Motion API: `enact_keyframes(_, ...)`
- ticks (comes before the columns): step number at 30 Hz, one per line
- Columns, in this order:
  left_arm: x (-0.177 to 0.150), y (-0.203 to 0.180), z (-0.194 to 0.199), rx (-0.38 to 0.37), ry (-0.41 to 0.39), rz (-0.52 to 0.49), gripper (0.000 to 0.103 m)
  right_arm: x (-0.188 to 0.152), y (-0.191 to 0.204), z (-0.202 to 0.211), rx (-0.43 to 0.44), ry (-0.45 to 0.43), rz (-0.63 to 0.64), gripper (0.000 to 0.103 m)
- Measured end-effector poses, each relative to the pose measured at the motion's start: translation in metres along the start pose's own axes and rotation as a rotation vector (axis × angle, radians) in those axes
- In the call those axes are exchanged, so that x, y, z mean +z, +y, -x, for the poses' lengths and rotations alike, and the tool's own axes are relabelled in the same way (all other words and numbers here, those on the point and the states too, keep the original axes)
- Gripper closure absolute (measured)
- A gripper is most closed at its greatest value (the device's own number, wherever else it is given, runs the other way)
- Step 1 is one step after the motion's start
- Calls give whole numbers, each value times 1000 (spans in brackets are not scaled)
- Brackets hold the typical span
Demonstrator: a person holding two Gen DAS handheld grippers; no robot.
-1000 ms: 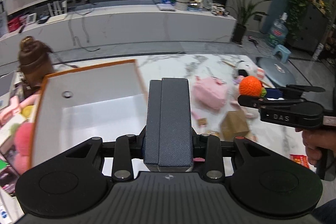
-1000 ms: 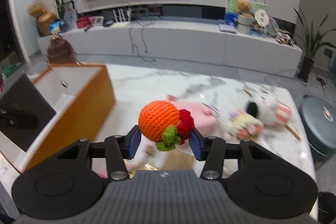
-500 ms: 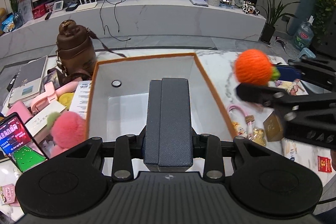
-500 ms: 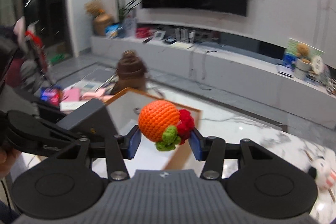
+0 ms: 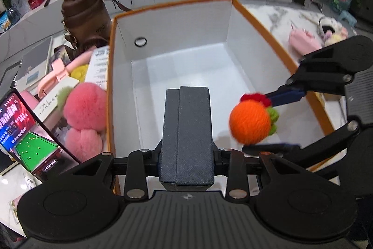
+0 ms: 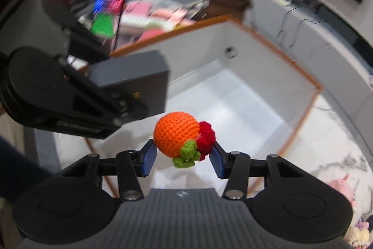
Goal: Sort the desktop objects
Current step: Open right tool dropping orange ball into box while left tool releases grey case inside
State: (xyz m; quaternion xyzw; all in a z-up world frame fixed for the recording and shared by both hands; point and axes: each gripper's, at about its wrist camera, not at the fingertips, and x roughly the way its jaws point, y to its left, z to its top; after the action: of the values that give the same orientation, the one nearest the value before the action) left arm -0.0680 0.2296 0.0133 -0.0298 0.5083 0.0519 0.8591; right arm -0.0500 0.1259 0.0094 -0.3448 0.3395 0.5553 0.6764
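Marble table (image 5: pixel 277 15) carrying an orange-edged white box (image 5: pixel 251 13), interior bare; brown bag (image 5: pixel 86 15), pink pompoms (image 5: pixel 85 106) and lit tablet (image 5: pixel 21 127) crowding along its left edge. Left gripper (image 5: pixel 186 155) clamping a dark grey case (image 5: pixel 186 137), hovering over the box's near end. Right gripper (image 6: pixel 183 155) pinching a crocheted orange (image 6: pixel 176 137) between blue pads, hanging above the box's right side, beside the case.
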Motion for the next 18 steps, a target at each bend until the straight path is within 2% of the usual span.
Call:
enact_keyframes(6, -4, 4, -15, 4, 39, -5, 64, 4, -3, -10, 36, 11, -33, 50)
enact_keyframes(11, 0, 9, -16, 3, 33, 9, 64, 6, -7, -15, 90, 21, -61, 51)
enact_keyframes(16, 0, 10, -17, 16, 36, 6, 64, 8, -7, -18, 101, 16, -69, 51)
enact_keyframes(17, 1, 10, -17, 19, 38, 7, 60, 7, -8, -18, 102, 15, -72, 51)
enact_keyframes(18, 1, 10, -16, 26, 33, 6, 51, 7, -8, -18, 102, 14, -74, 51)
